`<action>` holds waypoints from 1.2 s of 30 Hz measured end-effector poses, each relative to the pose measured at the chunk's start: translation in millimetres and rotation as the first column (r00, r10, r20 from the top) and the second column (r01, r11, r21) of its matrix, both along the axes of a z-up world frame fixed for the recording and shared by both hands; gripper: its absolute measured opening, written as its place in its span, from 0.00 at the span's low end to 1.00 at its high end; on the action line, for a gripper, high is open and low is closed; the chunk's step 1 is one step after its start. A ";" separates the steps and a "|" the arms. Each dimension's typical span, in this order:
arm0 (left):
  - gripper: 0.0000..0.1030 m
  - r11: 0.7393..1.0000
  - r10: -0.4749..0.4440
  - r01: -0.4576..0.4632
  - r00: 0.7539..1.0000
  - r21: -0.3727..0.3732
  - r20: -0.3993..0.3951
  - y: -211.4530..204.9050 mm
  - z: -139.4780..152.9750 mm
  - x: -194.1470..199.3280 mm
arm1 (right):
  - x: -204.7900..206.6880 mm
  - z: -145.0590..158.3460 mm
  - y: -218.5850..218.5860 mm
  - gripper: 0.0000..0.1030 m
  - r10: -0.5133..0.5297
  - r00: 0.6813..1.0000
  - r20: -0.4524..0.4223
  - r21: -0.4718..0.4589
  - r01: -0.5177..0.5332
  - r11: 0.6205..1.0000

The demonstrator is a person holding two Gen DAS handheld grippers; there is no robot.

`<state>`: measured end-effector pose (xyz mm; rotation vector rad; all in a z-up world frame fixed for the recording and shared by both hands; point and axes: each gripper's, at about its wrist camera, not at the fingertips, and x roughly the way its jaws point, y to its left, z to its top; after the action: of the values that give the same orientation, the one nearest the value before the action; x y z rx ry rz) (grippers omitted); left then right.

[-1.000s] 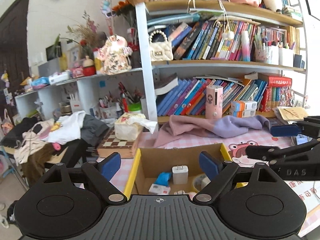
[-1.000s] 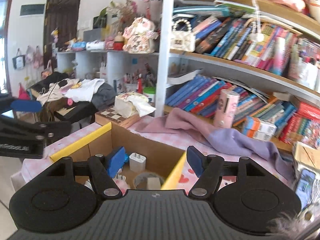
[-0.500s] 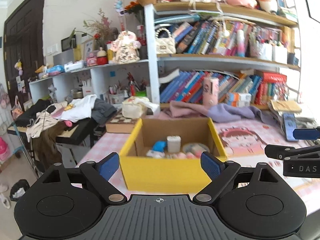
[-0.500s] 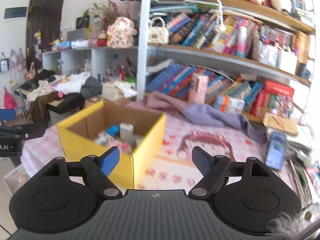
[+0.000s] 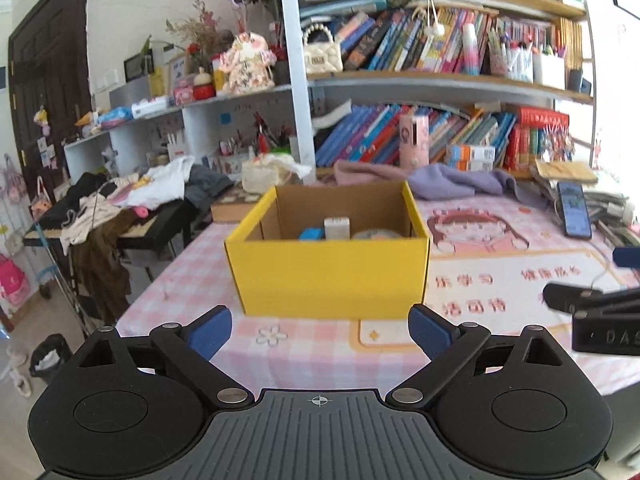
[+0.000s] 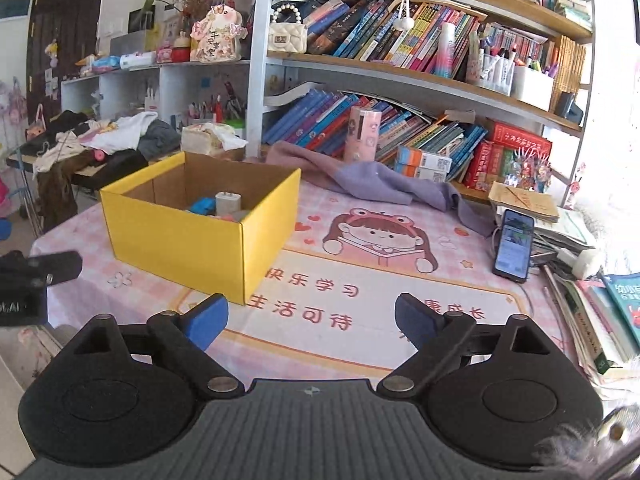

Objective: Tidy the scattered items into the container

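Left gripper [image 5: 320,330] opening, empty, yellow box [image 5: 332,276] holding charger [image 5: 337,227]

Bright daylight, both wrist views. Strong glare from the right washes out the far-right edge; left side w/ door [image 5: 48,92] is dimmer. Fisheye bends shelves [image 6: 420,76] near edges, corners go black. Slight softness overall; shadows faint.

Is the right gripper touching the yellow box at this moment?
Apart. In the right wrist view the right gripper has nothing between its opening jaws, and printed tablecloth shows between its blue pads and the yellow box.
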<state>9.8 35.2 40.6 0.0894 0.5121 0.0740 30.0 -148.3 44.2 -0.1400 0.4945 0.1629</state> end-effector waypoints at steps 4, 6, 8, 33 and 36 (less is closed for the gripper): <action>0.94 1.000 -0.022 0.022 1.000 0.016 0.001 -2.7 1.1 2.9 | 0.3 -0.3 -7.2 0.89 0.010 1.000 0.005 -0.004 -0.010 1.000; 0.94 0.999 -0.041 0.041 0.999 0.031 0.006 -5.2 2.4 4.2 | -0.1 0.8 -11.9 0.90 0.043 0.999 0.002 -0.011 -0.043 0.999; 0.94 0.998 -0.047 0.047 0.999 0.043 0.006 -9.0 2.8 4.9 | -2.1 1.1 -16.3 0.93 0.057 0.998 -0.008 -0.023 -0.058 0.998; 0.99 0.999 -0.030 0.032 0.994 0.015 -0.106 -42.4 -17.5 -5.5 | -19.8 -14.3 -50.1 1.00 -0.030 0.991 -0.133 0.079 0.040 0.996; 0.99 0.999 -0.033 0.034 0.993 0.009 -0.113 -44.2 -18.2 -5.7 | -21.1 -15.1 -52.8 1.00 -0.038 0.989 -0.141 0.078 0.049 0.996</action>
<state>4.1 -9.0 22.5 0.1131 0.6235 0.0387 8.9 -201.1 29.1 -0.0382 0.6291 0.1506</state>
